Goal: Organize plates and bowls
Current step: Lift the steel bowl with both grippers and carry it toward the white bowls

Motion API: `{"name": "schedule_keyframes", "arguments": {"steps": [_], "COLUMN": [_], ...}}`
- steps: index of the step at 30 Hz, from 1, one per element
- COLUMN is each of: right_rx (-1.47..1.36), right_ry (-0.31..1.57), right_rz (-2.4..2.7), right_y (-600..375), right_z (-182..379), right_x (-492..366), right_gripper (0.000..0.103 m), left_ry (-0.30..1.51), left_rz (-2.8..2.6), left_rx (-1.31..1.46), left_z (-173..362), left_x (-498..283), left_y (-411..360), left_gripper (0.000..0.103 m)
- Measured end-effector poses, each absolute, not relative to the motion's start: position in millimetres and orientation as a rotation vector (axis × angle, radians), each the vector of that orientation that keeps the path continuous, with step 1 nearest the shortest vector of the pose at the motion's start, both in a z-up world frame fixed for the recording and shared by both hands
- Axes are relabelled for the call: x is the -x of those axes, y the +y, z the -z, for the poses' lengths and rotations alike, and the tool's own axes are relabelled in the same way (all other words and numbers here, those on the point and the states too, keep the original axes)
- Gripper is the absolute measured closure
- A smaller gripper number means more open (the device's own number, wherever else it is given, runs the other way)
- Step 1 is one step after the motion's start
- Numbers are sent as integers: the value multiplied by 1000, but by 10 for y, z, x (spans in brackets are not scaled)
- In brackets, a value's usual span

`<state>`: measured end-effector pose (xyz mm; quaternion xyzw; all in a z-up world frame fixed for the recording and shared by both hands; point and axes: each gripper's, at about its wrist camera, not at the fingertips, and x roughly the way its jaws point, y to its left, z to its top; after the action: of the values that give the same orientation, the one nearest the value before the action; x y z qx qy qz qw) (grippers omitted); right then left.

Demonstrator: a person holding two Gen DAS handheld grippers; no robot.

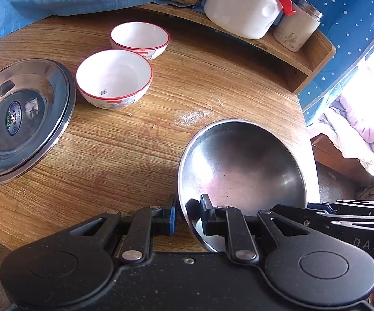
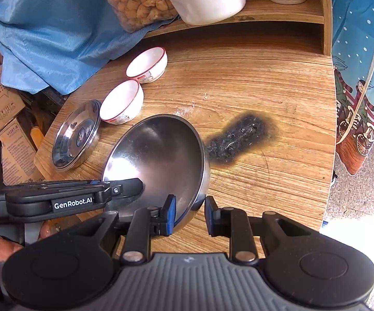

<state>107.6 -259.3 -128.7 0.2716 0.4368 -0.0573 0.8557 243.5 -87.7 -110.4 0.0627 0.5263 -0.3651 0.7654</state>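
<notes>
1. Both grippers are on the steel bowl [image 1: 241, 165], one at each side of its near rim, and the bowl is tipped up on edge over the table [image 1: 124, 145].
2. The left gripper [image 1: 188, 219] has its jaws nearly closed, one blue pad outside the wall and one inside: it is pinching the rim.
3. The right gripper [image 2: 190, 213] is narrow too; its left pad presses the inside of the bowl, while the right pad looks just clear of the outer wall, so a firm clamp I cannot confirm.
4. Beyond the bowl and to its left stand two white bowls with red rims, the near one [image 1: 114, 77] and the far one [image 1: 140, 39], close together.
5. Left of the bowl lie stacked steel plates [image 1: 23, 116].
6. Just right of the bowl, a black burn mark [image 2: 241, 137] scars the wood.
</notes>
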Motion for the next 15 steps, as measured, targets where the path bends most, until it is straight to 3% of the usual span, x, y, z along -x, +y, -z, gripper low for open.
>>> {"name": "schedule_keyframes", "arguments": {"steps": [15], "right_rx": [-565], "right_ry": [920], "right_rz": [110], "right_y": [-2581], "right_z": [1298], "right_x": [-1128], "right_gripper": [74], "left_ry": [1113], "left_rz": [767], "left_rx": [-141], "left_z": [1134], "left_x": [-2444], "left_y": [-894], "left_gripper": [83]}}
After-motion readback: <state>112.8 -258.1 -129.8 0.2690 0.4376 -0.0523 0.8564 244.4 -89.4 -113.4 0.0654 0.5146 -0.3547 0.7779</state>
